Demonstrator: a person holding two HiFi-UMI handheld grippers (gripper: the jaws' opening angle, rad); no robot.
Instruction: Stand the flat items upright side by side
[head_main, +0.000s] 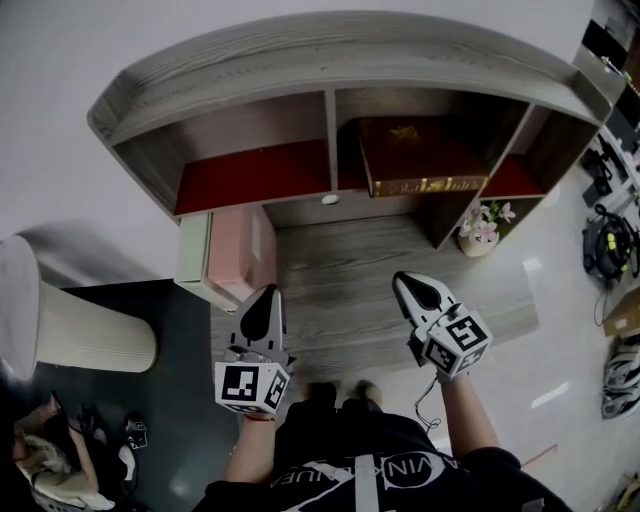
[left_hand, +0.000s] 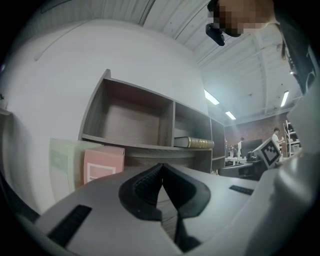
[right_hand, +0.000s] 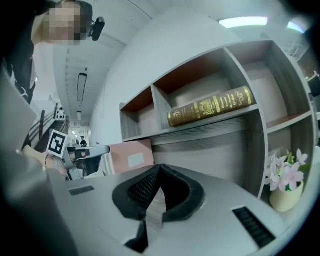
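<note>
Brown book (head_main: 420, 155) lies flat in the shelf (head_main: 330, 50) (middle bay); left gripper (head_main: 266, 294) and right gripper (head_main: 404, 281) pressed together, empty.

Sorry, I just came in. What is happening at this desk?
A person stands at a wooden desk with a claw in each hand. The left claw and the right claw are both shut and empty, held above the desk and touching nothing. A gold-edged book lies flat in the middle compartment of the shelf unit. A pink box and a pale green box stand upright side by side at the desk's left edge. A small flower pot sits at the right.
</note>
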